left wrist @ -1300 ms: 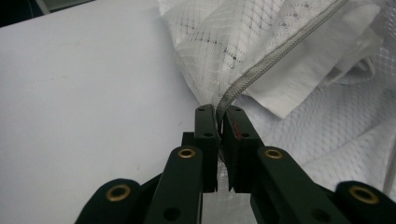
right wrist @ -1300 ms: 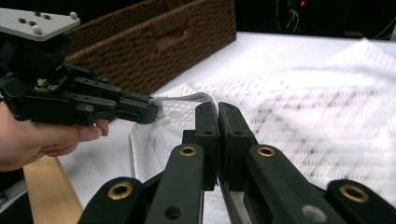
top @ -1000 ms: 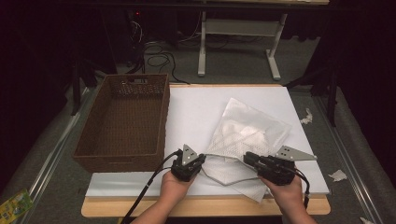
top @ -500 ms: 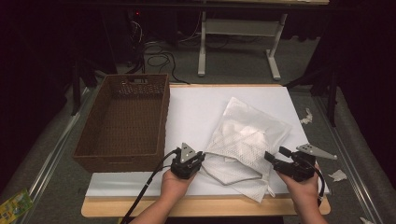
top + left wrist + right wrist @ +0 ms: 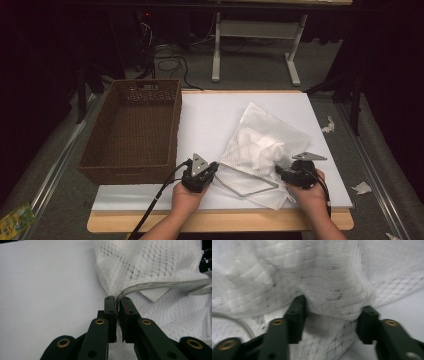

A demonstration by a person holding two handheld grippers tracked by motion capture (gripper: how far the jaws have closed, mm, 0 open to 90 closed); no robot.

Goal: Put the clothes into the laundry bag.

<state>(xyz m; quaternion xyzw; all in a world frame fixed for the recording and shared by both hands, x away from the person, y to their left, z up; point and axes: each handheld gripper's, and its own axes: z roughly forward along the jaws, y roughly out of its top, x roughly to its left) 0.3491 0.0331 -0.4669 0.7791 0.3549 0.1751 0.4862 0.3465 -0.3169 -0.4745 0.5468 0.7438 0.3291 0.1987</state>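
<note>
A white mesh laundry bag (image 5: 265, 145) lies crumpled on the white board (image 5: 210, 115), its grey zipper (image 5: 155, 286) curving along the open edge. My left gripper (image 5: 216, 167) is at the bag's near left corner, shut (image 5: 117, 298) on the zipper edge. My right gripper (image 5: 279, 172) is at the bag's near right side. Its jaws (image 5: 332, 310) stand apart with a bulge of mesh (image 5: 324, 272) between them, and they have just been closing. That view is blurred, so I cannot see the pads pressing.
A brown wicker basket (image 5: 95, 160) stands empty on the board's left side. The wooden table edge (image 5: 215, 220) runs along the front. Paper scraps (image 5: 328, 125) (image 5: 362, 188) lie off the board to the right. A yellow-green packet (image 5: 15, 220) lies at the bottom left.
My right gripper swung out to the right off the bag, then came back down to the bag's near right side. The left gripper stayed where it was on the zipper edge.
</note>
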